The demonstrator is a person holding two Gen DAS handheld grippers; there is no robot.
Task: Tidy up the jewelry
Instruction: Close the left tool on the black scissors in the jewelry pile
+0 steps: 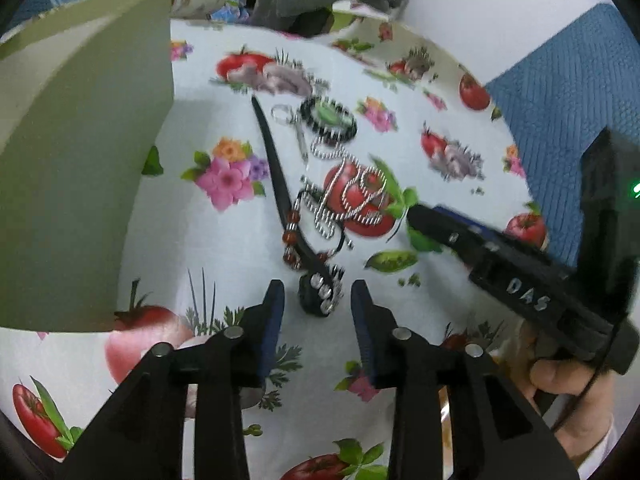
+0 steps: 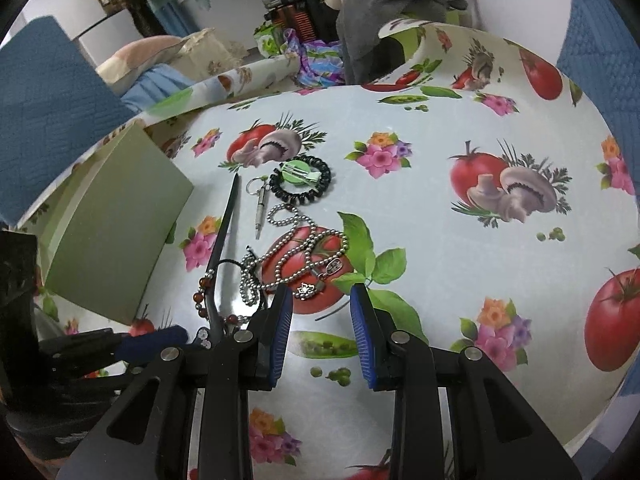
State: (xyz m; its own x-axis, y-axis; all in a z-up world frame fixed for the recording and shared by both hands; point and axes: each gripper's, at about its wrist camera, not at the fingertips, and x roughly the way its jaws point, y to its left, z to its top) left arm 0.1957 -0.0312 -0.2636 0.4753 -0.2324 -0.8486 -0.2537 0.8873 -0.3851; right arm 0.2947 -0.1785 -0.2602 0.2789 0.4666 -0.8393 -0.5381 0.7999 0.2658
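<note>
1. Two grippers are over the jewelry pile on the floral-and-vegetable-print tablecloth (image 2: pixel 420 216), and both have their fingers spread wide, gripping nothing.
2. Left gripper (image 1: pixel 318 300) sits low, straddling the studded end of the black strap with rhinestones (image 1: pixel 320 292), which lies right between its blue pads without touching either one.
3. That black strap runs up toward 11 o'clock in the left wrist view, with a red-bead bracelet (image 1: pixel 291 236) draped across it.
4. Right gripper (image 2: pixel 320 308) hovers at the near edge of the long silver ball-chain necklace (image 2: pixel 304 252), which is coiled over a printed tomato, its small silver pendants lying just ahead of the left pad.
5. Beyond the chain, at 12 o'clock in the right wrist view, there's a black spiral hair tie (image 2: pixel 300 178) ringed around a green clip (image 2: pixel 301 171).
6. Just beside it, at 11 o'clock, lies a small silver keyring tool (image 2: pixel 259 200).
7. Off at 9 o'clock stands the plain green box (image 2: pixel 116 232), well apart from the chain.
</note>
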